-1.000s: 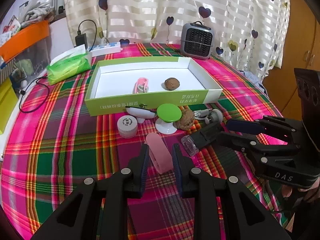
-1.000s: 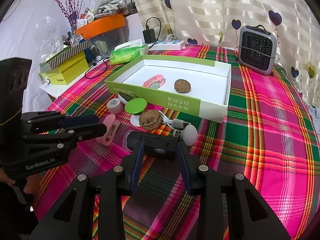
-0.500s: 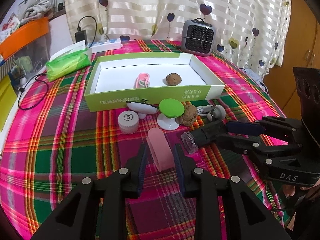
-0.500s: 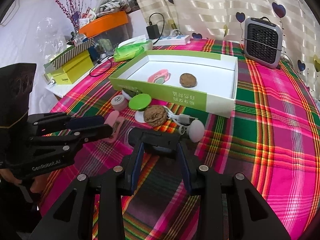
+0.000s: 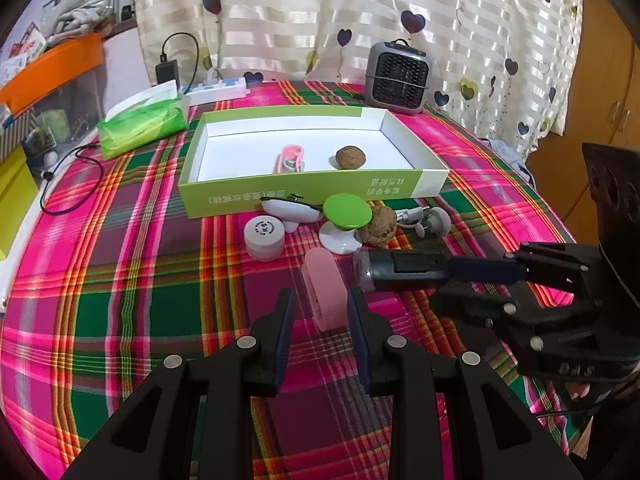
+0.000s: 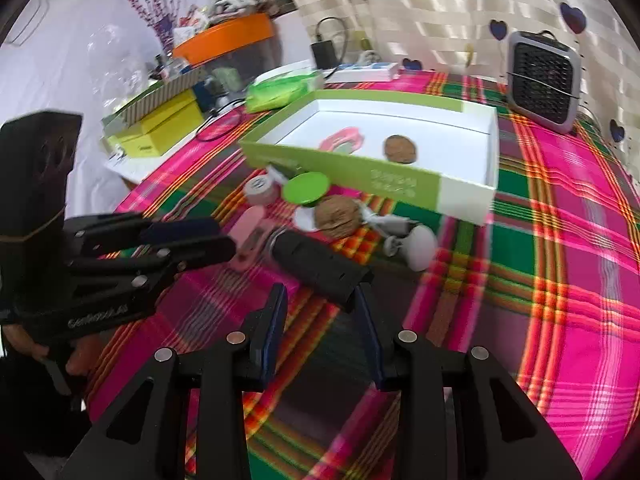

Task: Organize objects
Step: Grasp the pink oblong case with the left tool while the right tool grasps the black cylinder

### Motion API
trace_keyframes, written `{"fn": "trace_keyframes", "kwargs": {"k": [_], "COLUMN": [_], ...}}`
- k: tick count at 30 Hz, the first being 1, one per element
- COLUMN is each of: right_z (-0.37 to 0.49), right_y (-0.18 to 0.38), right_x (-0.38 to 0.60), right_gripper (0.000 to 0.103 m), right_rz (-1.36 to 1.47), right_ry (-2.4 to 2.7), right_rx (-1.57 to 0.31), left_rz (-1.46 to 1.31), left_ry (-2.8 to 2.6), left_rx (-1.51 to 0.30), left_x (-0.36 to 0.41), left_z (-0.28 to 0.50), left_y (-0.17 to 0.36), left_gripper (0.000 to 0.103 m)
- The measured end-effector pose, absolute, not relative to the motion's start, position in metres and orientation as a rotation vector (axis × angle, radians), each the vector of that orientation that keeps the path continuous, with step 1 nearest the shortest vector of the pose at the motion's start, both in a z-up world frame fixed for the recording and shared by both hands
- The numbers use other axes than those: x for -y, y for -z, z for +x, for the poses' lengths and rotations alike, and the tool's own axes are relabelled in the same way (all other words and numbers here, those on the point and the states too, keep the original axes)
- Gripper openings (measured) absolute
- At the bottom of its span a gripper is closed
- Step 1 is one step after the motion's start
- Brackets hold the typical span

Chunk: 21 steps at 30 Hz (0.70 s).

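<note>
- Left wrist view: the left gripper [image 5: 320,312] sits low centre, its fingers [image 5: 283,322] spread either side of the pink clip [image 5: 325,294]. The gap looks wider than 0.5 s ago, and the clip lies on the plaid cloth [image 5: 120,280], its near end between the pads without clear contact.
- Right of the clip, the right gripper [image 5: 452,276] reaches in from the right edge, as before. The black device [image 5: 400,270] lies along its upper finger [image 5: 480,270]; whether that finger touches it I cannot tell.
- Right wrist view: the right gripper [image 6: 320,312] has its fingers apart. The device [image 6: 320,264] now lies slanted from upper left to lower right, its near end against the right finger [image 6: 368,320]; 0.5 s ago it lay crosswise, squeezed between both.
- Upper centre, the green box [image 5: 304,194] holds a pink item [image 5: 291,159] and a walnut [image 5: 350,157], unchanged.
</note>
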State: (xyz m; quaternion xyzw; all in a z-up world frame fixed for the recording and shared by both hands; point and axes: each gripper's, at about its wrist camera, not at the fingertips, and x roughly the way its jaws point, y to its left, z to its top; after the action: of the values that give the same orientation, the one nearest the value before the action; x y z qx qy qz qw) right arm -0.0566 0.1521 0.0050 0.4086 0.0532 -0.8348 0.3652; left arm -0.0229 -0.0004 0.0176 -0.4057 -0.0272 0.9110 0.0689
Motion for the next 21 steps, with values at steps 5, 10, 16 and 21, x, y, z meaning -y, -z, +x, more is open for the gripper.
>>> {"fn": "trace_keyframes", "kwargs": {"k": [5, 10, 16, 21], "right_z": [-0.051, -0.063, -0.077, -0.079], "right_y": [-0.009, -0.011, -0.006, -0.002], "right_x": [-0.151, -0.15, -0.137, -0.126], "right_gripper": [0.036, 0.036, 0.036, 0.036], "right_rz": [1.005, 1.0, 1.006, 0.998], "right_ry": [2.156, 2.185, 2.139, 2.092], "right_rx": [-0.182, -0.233, -0.325, -0.396], "left_rz": [-1.219, -1.216, -1.219, -1.245], "left_ry": [-2.745, -2.729, -2.704, -2.697], "left_rx": [0.093, 0.091, 0.081, 0.078], "left_x": [0.005, 0.006, 0.0, -0.001], "left_z": [-0.019, -0.018, -0.024, -0.03], "left_y": [-0.019, -0.019, -0.016, -0.011], "left_gripper": [0.026, 0.026, 0.027, 0.028]}}
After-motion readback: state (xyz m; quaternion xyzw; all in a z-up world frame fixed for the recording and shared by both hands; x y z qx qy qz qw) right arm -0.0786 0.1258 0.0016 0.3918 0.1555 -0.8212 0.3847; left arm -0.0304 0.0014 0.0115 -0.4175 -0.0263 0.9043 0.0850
